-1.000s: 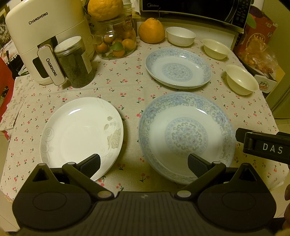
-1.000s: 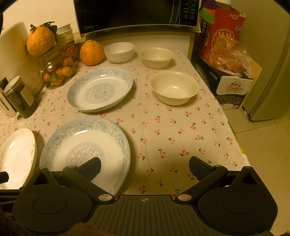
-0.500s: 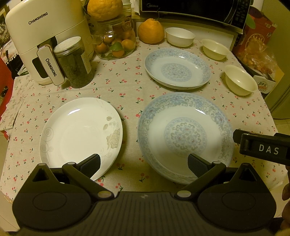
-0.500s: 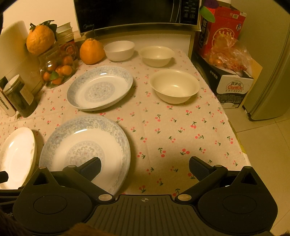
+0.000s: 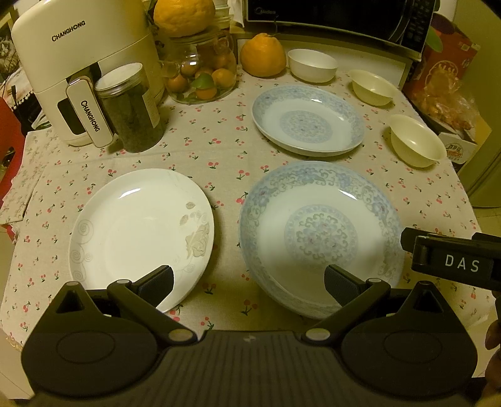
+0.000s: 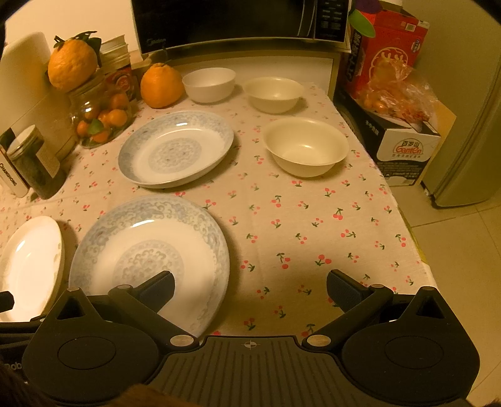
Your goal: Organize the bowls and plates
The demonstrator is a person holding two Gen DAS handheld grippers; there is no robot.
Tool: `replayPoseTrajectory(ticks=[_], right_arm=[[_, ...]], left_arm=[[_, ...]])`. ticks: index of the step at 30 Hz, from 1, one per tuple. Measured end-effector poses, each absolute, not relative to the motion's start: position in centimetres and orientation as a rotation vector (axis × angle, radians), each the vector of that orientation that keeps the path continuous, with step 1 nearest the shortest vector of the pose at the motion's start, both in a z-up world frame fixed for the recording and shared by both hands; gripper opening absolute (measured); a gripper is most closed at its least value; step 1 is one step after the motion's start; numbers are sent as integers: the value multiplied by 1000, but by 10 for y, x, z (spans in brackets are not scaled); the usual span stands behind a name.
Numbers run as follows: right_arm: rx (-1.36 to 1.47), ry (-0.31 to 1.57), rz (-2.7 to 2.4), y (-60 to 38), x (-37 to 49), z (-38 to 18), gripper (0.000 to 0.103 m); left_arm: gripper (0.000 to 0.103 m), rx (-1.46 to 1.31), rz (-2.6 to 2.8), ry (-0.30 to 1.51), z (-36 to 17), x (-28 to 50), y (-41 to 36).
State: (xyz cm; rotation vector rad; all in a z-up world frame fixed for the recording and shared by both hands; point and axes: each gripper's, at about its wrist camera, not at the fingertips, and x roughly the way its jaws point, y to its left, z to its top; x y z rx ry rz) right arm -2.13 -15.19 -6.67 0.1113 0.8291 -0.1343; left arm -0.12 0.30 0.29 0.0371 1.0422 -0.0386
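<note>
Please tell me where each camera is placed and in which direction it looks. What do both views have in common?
Left wrist view: sits on the left claw, open over the near table edge, facing the plain white plate and the near blue-patterned plate; the right claw's tip enters at right.
Right wrist view: sits on the right claw, open, further right, facing the cherry-print tablecloth and the cream bowl.
Shared: both blue-patterned plates, three bowls, the microwave.

Three plates [image 5: 319, 231] upright, apart; three bowls [image 6: 305, 145] behind, unstacked
</note>
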Motion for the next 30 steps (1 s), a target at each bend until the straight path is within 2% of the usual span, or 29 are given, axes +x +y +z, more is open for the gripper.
replayPoseTrajectory(ticks=[14,30], right_arm=[[100,832,-134,-150,-20,-65,103],[192,823,-24,-171,1,-30,103]], left_arm=[[103,68,-26,1024,2,4,3],[100,75,-97,946,25,26,7]])
